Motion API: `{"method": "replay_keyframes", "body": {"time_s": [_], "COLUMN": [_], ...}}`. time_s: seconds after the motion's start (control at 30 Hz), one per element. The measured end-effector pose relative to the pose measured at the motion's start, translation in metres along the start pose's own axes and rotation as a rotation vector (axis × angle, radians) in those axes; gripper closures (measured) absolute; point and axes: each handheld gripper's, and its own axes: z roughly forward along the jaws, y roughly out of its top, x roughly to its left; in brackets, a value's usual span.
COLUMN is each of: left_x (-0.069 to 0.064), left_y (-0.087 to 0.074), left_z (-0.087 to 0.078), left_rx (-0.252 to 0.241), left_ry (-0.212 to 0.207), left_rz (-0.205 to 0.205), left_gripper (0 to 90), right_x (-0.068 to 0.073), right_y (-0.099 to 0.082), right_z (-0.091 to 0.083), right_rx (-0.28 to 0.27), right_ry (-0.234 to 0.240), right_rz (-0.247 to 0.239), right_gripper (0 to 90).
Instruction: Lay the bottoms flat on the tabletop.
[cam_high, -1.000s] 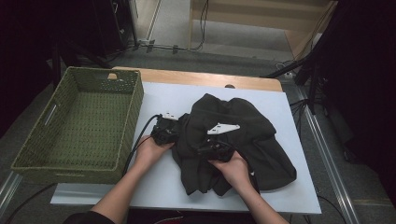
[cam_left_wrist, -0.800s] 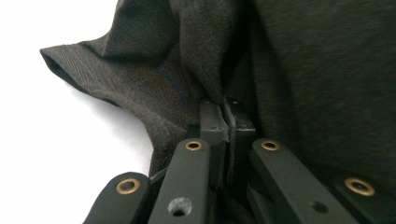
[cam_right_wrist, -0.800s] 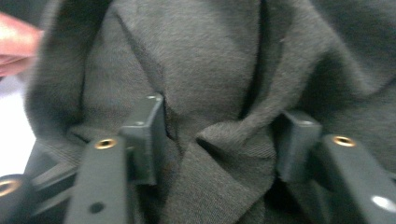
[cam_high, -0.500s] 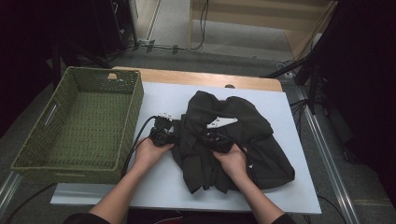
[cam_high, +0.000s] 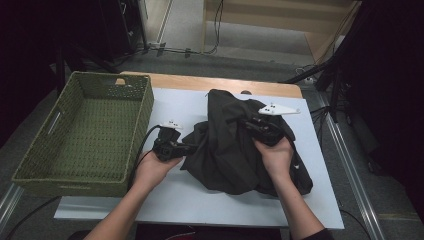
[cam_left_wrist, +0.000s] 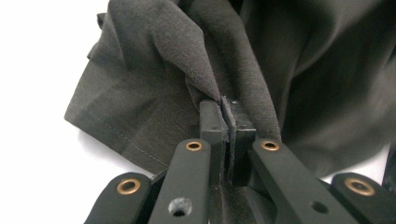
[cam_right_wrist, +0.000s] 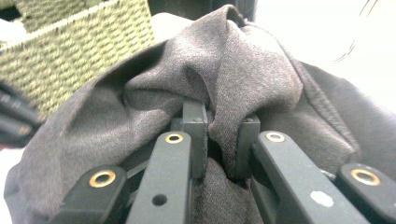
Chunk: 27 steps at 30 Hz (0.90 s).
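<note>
Your forearms bare. Your left gripper (cam_high: 176, 145): black body, small white plate on top, black cable trailing. Your right gripper (cam_high: 260, 127): black, white three-cornered plate. Black jaw arms carry brass-ringed pivots, small screw holes.

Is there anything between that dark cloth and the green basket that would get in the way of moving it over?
Nothing visible does. Both grippers, left and right, already pinch the dark garment, and the white tabletop between it and the open wicker basket is bare.

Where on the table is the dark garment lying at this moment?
In the high view the dark garment lies right of centre on the white table, beside the green woven basket at the left.
</note>
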Motion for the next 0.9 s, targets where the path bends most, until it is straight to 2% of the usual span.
{"method": "replay_keyframes", "body": {"time_s": [0.17, 0.23, 0.3, 0.4, 0.43, 0.53, 0.6, 0.67, 0.73, 0.77, 0.83, 0.9], "left_x": [-0.018, -0.028, -0.036, -0.048, -0.05, -0.05, -0.045, -0.041, -0.037, -0.035, -0.033, -0.032], "left_y": [-0.01, -0.015, -0.021, -0.033, -0.036, -0.042, -0.042, -0.041, -0.04, -0.04, -0.039, -0.038], "left_z": [-0.008, -0.01, -0.011, -0.011, -0.012, -0.018, -0.022, -0.025, -0.027, -0.028, -0.027, -0.026], "left_rx": [-0.001, 0.014, 0.037, 0.079, 0.083, 0.061, 0.038, 0.014, -0.007, -0.011, -0.024, -0.026], "left_ry": [-0.052, -0.062, -0.095, -0.115, -0.117, -0.073, -0.06, -0.028, -0.017, -0.01, 0.003, 0.029], "left_rz": [0.002, 0.021, 0.029, 0.064, 0.064, 0.084, 0.064, 0.068, 0.066, 0.061, 0.059, 0.069], "left_gripper": [88.9, 88.9, 88.8, 88.7, 88.6, 84.1, 73.4, 63.1, 52.4, 49.6, 43.0, 41.6], "right_x": [-0.007, -0.008, -0.007, -0.004, -0.004, -0.001, 0.001, 0.002, 0.003, 0.004, 0.009, 0.012], "right_y": [0.009, 0.012, 0.017, 0.024, 0.027, 0.033, 0.035, 0.034, 0.031, 0.03, 0.027, 0.028], "right_z": [-0.013, -0.015, -0.015, -0.01, -0.008, 0.001, 0.012, 0.024, 0.04, 0.046, 0.054, 0.054], "right_rx": [-0.047, -0.055, -0.063, -0.071, -0.071, -0.078, -0.056, -0.032, 0.036, 0.064, 0.1, 0.108], "right_ry": [-0.018, -0.021, -0.02, -0.023, -0.023, -0.027, -0.017, 0.008, 0.059, 0.066, 0.081, 0.087], "right_rz": [0.015, 0.016, 0.015, 0.007, 0.008, 0.007, 0.013, 0.017, 0.034, 0.038, 0.014, 0.007], "right_gripper": [78.7, 78.7, 78.7, 78.7, 78.7, 78.5, 78.1, 76.5, 65.7, 58.7, 45.9, 37.4]}}
